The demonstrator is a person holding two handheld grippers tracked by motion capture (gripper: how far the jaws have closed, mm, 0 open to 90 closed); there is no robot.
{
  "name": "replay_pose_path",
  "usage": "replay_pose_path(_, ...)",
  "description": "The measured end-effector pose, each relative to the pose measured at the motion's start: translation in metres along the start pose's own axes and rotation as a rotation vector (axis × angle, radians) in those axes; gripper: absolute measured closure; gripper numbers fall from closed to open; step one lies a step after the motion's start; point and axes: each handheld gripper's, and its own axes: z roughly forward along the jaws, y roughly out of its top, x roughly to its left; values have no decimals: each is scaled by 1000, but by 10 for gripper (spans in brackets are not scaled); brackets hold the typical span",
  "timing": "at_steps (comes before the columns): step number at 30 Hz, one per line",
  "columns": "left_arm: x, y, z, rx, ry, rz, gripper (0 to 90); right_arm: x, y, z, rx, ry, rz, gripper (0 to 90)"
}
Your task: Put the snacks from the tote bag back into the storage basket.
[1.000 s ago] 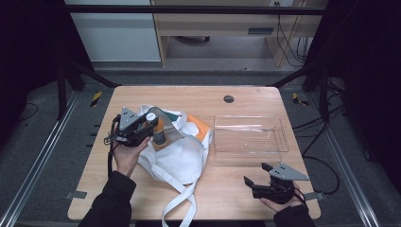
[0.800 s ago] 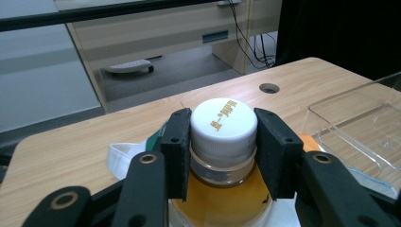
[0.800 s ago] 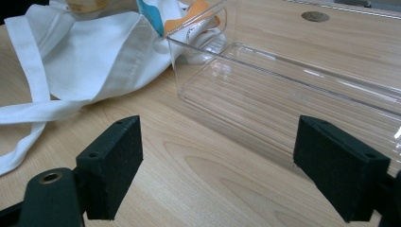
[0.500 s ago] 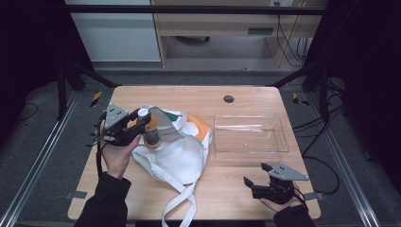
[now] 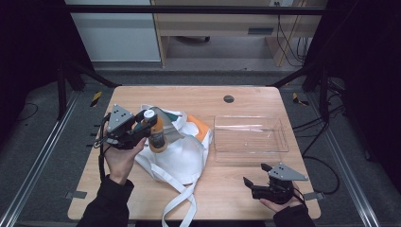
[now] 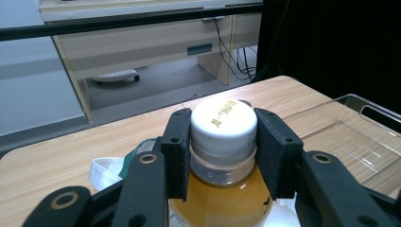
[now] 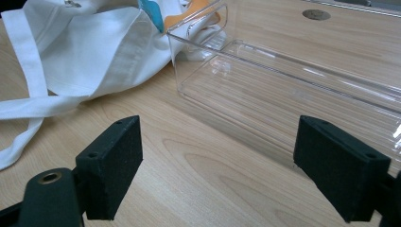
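Lifted since the earlier frame: juice bottle [image 5: 157,135], now above the white tote bag [image 5: 182,156], cap clamped in left tongs [image 6: 222,142]. Right tongs [image 5: 253,183] released, low over desk [image 5: 227,198] near the bag; clear tray [image 5: 250,137] right of bag.

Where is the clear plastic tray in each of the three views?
High view: the tray lies right of centre on the table, beside the white bag.
Left gripper view: the tray is at the right edge, behind the bottle held in the left hand-held gripper.
Right gripper view: the tray fills the upper right, ahead of the open jaws.
Shared landmark: the white bag.
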Motion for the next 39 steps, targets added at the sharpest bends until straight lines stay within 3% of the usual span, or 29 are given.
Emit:
replay_pose_path(18,-26,24,1,-45,-45,29,588,0,0,0,0,-2,-3,164)
replay_pose_path(33,-59,47,22,-72,-88,50,589,1,0,0,0,3,-4,163)
replay_pose_path(39,-68,50,31,-69,-111,40,588,1,0,0,0,5,-4,162)
